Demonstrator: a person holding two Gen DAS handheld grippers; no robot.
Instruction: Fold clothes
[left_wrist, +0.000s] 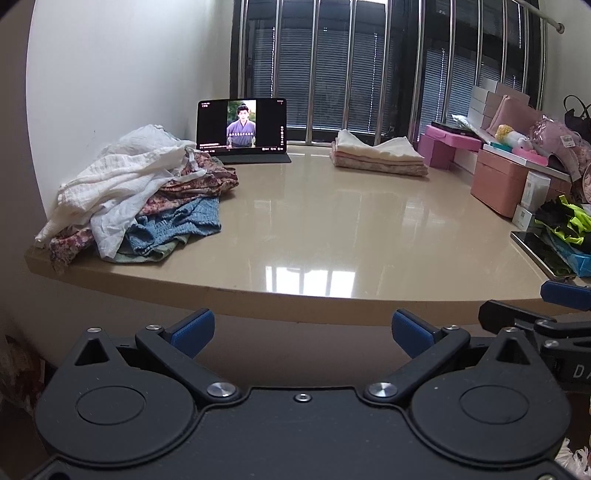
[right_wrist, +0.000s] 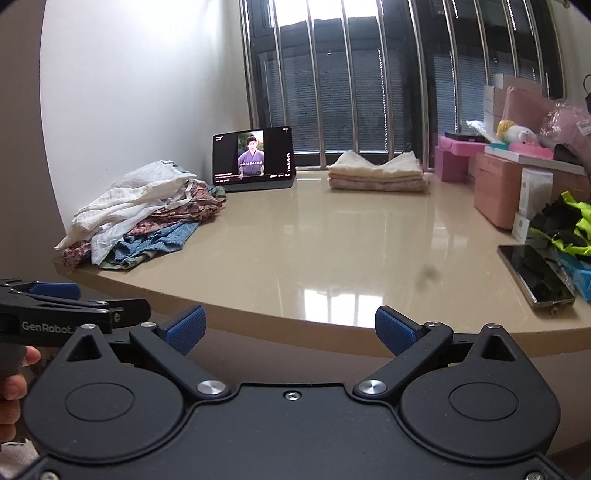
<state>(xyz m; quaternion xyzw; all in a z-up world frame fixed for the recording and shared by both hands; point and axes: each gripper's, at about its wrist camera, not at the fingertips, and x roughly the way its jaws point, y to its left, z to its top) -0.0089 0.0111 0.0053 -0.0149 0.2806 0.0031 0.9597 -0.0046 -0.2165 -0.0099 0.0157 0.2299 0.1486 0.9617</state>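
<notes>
Facing a wide, glossy beige table (left_wrist: 314, 229) from just off its near edge, I hold both tools low and short of the surface. At my far left on the table sits a heap of unfolded clothes (left_wrist: 140, 195): a crinkled white garment (left_wrist: 110, 177) on top, a red floral piece (left_wrist: 199, 177) beneath it, and a blue knitted item (left_wrist: 177, 225) sticking out at the front. At the back, right of centre, lies a neat stack of folded clothes (left_wrist: 380, 153), cream over pale floral. Between the two stands a tablet (left_wrist: 242, 125) playing a video. Pink boxes (left_wrist: 498, 184) and clutter line the right side, with a dark phone (right_wrist: 533, 275) flat near the right edge.

My left gripper (left_wrist: 303, 328) has its blue-padded jaws spread wide and holds nothing. My right gripper (right_wrist: 290, 328) is likewise spread and empty. They sit side by side, well apart from any cloth.

I judge that I am between garments: some are done, and the heap waits. The next move calls for reaching left to the heap, pinching the white garment at its top, and drawing it onto the bare middle of the table to spread flat.
</notes>
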